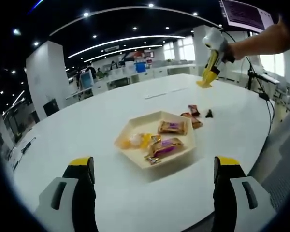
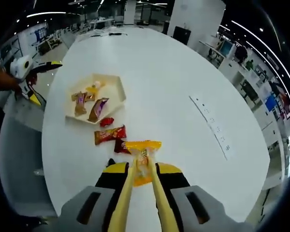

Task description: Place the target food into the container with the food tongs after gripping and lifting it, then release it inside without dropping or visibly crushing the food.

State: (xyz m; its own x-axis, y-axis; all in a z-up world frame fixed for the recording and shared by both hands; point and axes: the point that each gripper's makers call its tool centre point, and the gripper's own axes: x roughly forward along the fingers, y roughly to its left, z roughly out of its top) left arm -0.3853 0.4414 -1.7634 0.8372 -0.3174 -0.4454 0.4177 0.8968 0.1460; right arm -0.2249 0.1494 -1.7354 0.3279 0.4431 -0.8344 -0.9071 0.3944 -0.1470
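- Snack packet, yellow-orange: one, pinched between the two arms of the food tongs, above the worktop, at 6 o'clock in the right gripper view.
- Right claw pressed together on the tongs' arms.
- Left claw spread, holding nothing.
- Container: one cream hexagonal tray, three wrapped snacks inside.
- Loose packets on the worktop beside the tray: three counted in the right gripper view.
- Left gripper view adds the right claw with tongs at 1 o'clock, raised above the worktop.
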